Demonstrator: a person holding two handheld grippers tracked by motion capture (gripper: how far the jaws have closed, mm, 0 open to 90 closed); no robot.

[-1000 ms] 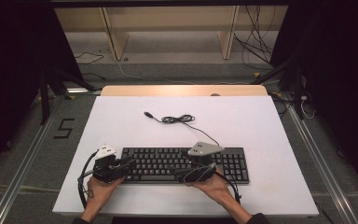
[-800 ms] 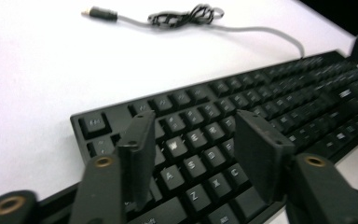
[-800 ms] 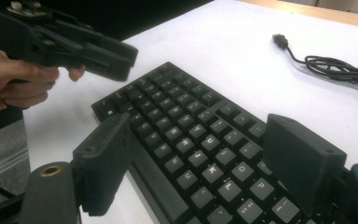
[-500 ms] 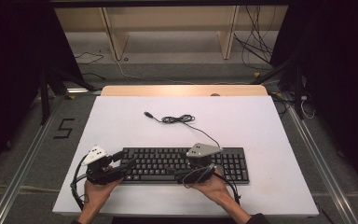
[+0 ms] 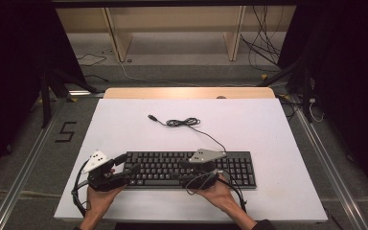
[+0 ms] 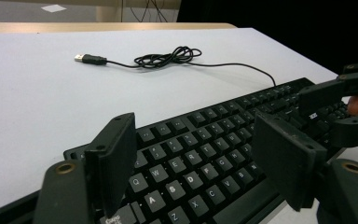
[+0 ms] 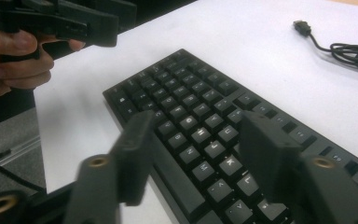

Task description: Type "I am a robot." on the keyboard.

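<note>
Lab, dark curtains, floor rails

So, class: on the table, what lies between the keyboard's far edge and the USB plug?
In the high view, only bare white table and the keyboard's own cable, bunched near the USB plug.

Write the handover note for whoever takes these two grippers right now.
Left gripper: at the keyboard's left end, jaws just been opening, apart over the keys, nothing gripped.
Right gripper: over the keyboard's front middle, jaws just been closing, a gap between them, nothing gripped.
Keyboard: flat near the table's front edge. Its cable lies loosely bunched behind it, plug loose on the table.
Done: both grippers brought to the keyboard.
Left: probably grip the keyboard; it is not held yet.
</note>
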